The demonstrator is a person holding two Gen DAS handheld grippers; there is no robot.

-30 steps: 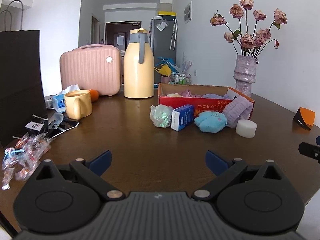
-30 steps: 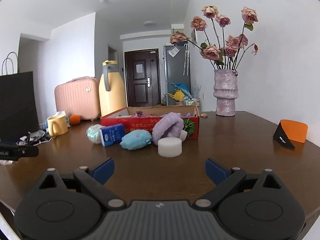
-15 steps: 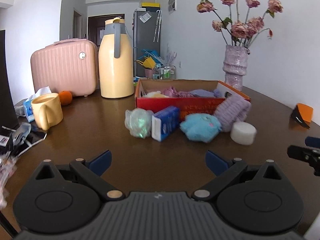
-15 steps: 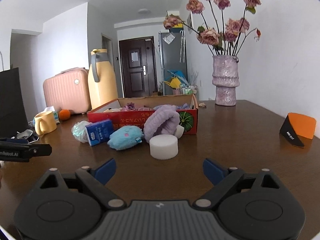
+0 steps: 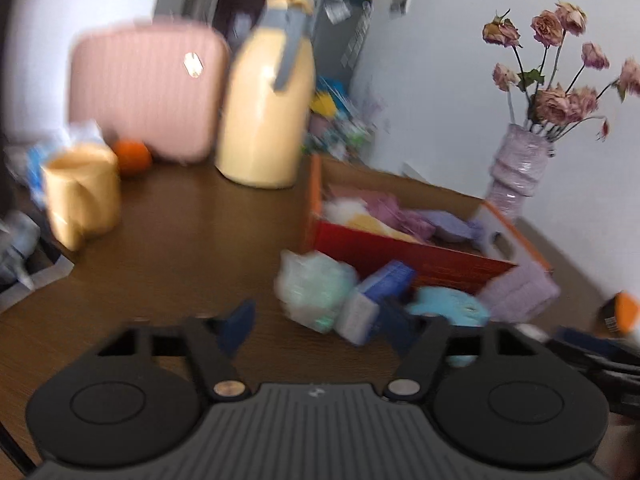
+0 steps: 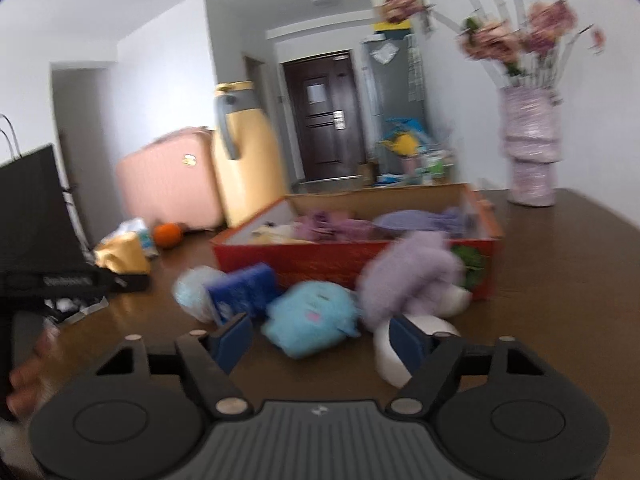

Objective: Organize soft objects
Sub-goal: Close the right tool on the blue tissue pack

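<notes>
A: Toys and other soft things lie on the desk just ahead of both tongs, in a row against the red box. Which sits where?

B: Ahead of the right tongs, between the two blue fingers, is the blue plush toy. The white foam disc is partly behind the right finger, and the purple fuzzy band leans on the box beyond it.

A: And the left tongs?

B: Just past their tips sit a pale green bag and a blue tissue pack, touching each other. The same plush toy lies off to their right.

A: Are the tongs holding anything?

B: No. Both pairs are spread wide and empty. The views are blurred, so finer detail is lost. More soft things lie inside the box.
</notes>
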